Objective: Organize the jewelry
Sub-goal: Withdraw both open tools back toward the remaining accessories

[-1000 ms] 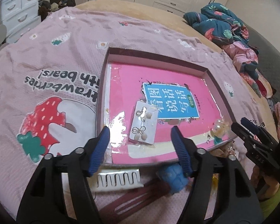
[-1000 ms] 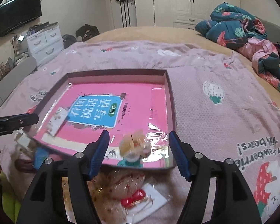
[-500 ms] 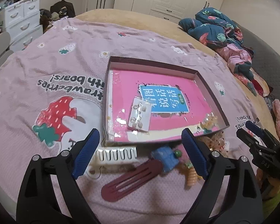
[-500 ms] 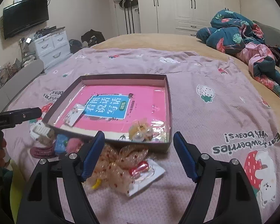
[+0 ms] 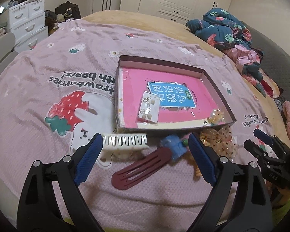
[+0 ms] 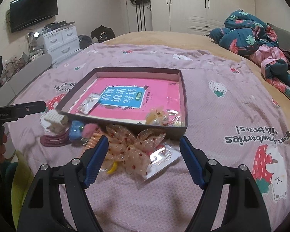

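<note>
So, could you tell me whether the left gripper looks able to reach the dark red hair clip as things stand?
Probably yes: the left gripper is open and empty, and the dark red hair clip lies uncovered on the blanket between its fingers.
</note>
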A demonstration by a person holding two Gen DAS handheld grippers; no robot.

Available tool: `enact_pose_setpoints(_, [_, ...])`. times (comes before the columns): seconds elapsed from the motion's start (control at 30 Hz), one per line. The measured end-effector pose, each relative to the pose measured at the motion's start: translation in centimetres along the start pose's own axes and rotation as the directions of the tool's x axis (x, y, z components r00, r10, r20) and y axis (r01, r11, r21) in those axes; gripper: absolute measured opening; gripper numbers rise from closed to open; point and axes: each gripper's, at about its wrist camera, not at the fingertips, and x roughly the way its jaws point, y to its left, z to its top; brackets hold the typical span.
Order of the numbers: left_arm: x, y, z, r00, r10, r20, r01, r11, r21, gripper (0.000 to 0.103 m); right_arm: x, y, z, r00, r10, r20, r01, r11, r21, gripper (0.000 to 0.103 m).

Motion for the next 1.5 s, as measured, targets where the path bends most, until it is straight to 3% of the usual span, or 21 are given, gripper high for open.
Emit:
enact_pose_setpoints(0.77, [1.2, -0.1, -5.3, 0.994, 0.052, -0.094, -0.04, 0.992, 0.122, 0.083, 0.1, 2.1, -2.6, 0.997, 0.049, -0.054, -0.052, 0.997, -0.048, 0.075])
enact_pose_setpoints(1.2, [4.6, -2.0, -4.6, 0.99, 0.074, -0.119, -0.036, 0.955, 0.293, 0.083, 1.8, 1.8, -3.1, 0.997, 0.04, -0.072, -0.044, 0.997, -0.057, 0.075])
enact_pose_setpoints(1.33, [5.7, -2.4, -4.1, 0.989, 0.069, -0.134, -0.023, 0.948, 0.316, 0.082, 3.2, 1.4, -2.9, 0.996, 0.022, -0.082, -0.028, 0.997, -0.076, 0.069])
enact_pose_setpoints(1.5, [7.2, -2.7, -4.2, 0.984, 0.05, -0.174, 0.011, 0.943, 0.332, 0.073, 4.7, 1.1, -2.5, 0.995, 0.017, -0.096, -0.026, 0.996, -0.09, 0.063])
